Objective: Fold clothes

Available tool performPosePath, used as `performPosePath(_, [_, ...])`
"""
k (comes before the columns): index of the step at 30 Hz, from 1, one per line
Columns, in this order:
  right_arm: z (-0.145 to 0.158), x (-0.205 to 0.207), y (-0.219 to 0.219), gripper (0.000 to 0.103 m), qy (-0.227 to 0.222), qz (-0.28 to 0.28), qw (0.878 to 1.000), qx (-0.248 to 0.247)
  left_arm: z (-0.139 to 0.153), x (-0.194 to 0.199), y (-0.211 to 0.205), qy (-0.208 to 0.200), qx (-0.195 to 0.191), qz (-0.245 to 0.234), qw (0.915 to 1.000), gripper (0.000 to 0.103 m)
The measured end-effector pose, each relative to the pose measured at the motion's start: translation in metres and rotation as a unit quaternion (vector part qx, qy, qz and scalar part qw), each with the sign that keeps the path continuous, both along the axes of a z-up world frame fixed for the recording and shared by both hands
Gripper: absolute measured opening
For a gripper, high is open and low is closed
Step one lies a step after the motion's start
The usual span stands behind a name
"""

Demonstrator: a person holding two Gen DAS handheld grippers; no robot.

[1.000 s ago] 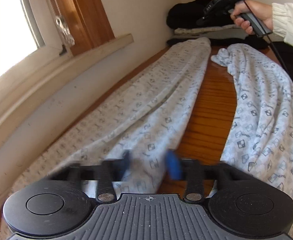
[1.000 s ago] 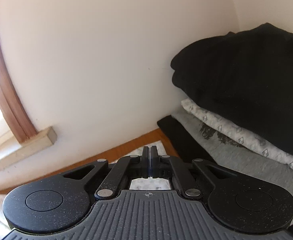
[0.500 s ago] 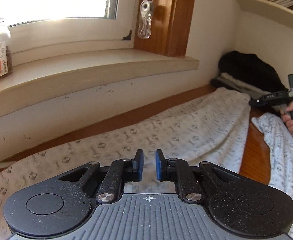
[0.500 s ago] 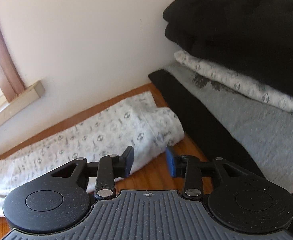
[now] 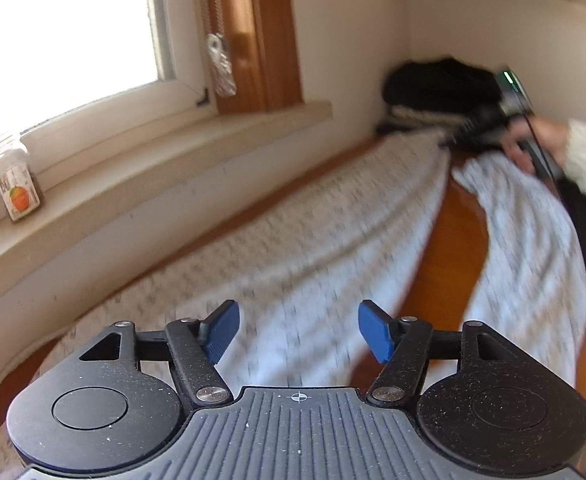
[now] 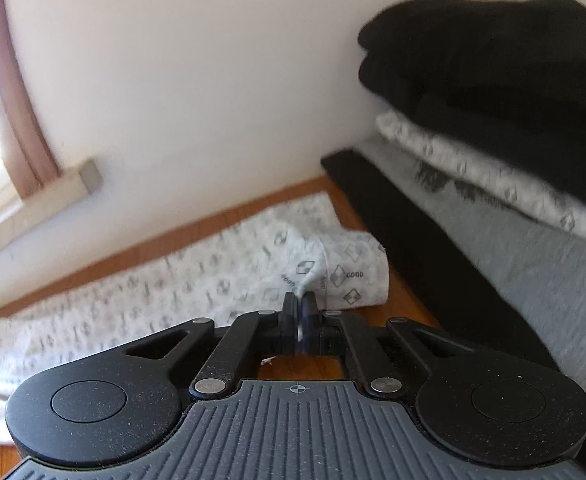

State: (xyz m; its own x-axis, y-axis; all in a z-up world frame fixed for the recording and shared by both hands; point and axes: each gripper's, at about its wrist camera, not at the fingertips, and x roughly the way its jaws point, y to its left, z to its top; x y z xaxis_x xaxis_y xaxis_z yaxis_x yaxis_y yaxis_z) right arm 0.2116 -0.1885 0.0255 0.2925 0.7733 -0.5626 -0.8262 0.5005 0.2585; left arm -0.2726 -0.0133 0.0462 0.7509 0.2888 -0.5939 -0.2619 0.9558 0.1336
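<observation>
The right gripper (image 6: 300, 312) has its jaws pressed together on a small pinch of the patterned trousers (image 6: 197, 276), at the hem end of one leg, which bunches up just ahead of the fingertips on the wooden tabletop (image 6: 393, 312). Beyond that hem, to the right of the fingers, sits a stack of folded clothes (image 6: 493, 152), black on top, printed and grey beneath. The left gripper (image 5: 299, 330) is opening its jaws, the blue pads (image 5: 223, 330) well apart with nothing between them, and the same trousers lie below and ahead, both legs running away toward the far corner. The right pinch looks thin, so in my judgement a pull could slip the cloth free, or drag the leg into the stack. With the left jaws empty the waist end is loose and a lift may skew the fold. Blur smears the print in the left view; the waistband is hidden under the gripper body, and the person's hand (image 5: 533, 140) is only partly visible.
</observation>
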Motion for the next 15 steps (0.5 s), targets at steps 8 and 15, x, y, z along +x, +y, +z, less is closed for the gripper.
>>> performPosePath(8, [0.024,-0.003,0.021,0.003,-0.028,-0.011,0.999,0.043,-0.006,-0.008,0.022,-0.011,-0.019,0.037,0.9990,0.001])
performPosePath(15, [0.035,-0.001,0.055,0.003,-0.040,-0.018,0.998,0.052,-0.013,-0.011,0.064,-0.040,-0.074,0.106,0.9909,0.001])
